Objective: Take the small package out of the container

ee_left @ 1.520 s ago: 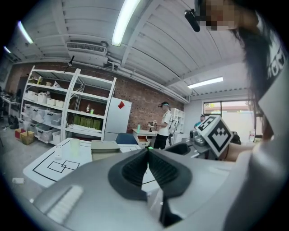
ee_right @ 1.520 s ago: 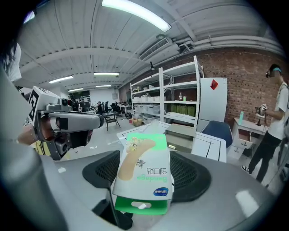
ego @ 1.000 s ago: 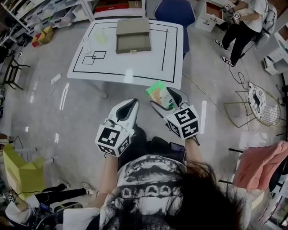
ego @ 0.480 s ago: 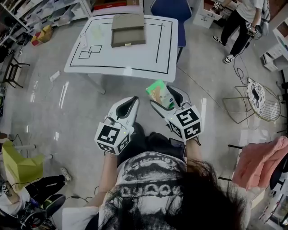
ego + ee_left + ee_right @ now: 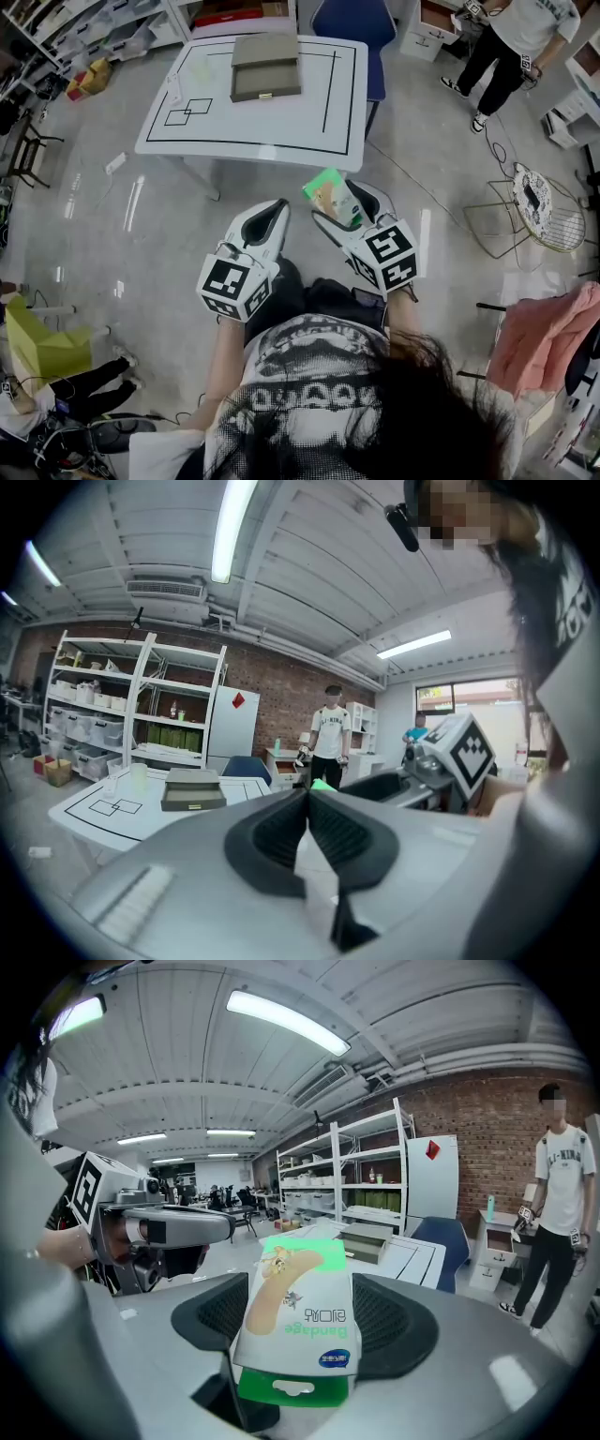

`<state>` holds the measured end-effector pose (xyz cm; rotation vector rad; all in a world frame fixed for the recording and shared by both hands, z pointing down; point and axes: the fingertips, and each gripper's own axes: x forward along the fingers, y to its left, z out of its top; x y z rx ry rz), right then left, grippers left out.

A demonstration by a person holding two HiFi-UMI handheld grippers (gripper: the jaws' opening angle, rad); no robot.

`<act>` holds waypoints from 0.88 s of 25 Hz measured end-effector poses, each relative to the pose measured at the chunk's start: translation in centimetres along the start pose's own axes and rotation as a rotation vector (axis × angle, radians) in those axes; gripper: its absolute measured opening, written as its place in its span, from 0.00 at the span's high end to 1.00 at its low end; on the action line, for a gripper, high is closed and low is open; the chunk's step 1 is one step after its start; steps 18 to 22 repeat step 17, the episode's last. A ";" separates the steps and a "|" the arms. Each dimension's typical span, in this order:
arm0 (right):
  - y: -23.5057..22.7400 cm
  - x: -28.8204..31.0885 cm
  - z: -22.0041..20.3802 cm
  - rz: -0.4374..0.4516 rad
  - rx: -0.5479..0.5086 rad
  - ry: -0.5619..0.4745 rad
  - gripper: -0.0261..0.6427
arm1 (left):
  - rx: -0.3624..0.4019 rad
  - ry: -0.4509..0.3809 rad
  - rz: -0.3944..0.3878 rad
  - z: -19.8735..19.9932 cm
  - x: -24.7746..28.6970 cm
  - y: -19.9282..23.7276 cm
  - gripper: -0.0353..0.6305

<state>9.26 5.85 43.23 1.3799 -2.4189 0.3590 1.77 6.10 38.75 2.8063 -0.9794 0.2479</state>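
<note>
My right gripper is shut on a small bandage package, white and green with a plaster printed on it; in the right gripper view the package stands upright between the jaws. The left gripper is shut with nothing in it, its jaws touching in the left gripper view. Both are held over the floor, well short of the table. The container, a grey-brown box with an open drawer, sits far off on the white table, seen also as the box in the left gripper view.
The white table bears black taped lines and a pale cup. A blue chair stands behind it. A person stands at the far right, shelving at the left, a wire stool and pink cloth on the right.
The table and its box have shifted slightly in the head view as the camera moved; the person at the far right has shifted. Both grippers keep their pose.
</note>
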 end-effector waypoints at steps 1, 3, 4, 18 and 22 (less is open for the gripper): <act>0.0 0.0 0.0 0.000 -0.003 0.001 0.43 | 0.001 -0.002 -0.001 0.1 0.0 -0.1 0.95; 0.1 -0.1 0.0 0.002 -0.007 0.002 0.43 | 0.003 -0.004 -0.003 0.2 0.1 -0.2 0.95; 0.1 -0.1 0.1 0.003 -0.009 0.002 0.43 | 0.003 -0.006 -0.004 0.2 0.1 -0.3 0.95; 1.1 -1.1 -0.3 0.008 -0.018 0.002 0.43 | 0.002 -0.009 -0.018 -0.1 -0.5 -1.7 0.95; 1.1 -1.1 -0.3 0.008 -0.018 0.002 0.43 | 0.002 -0.009 -0.018 -0.1 -0.5 -1.7 0.95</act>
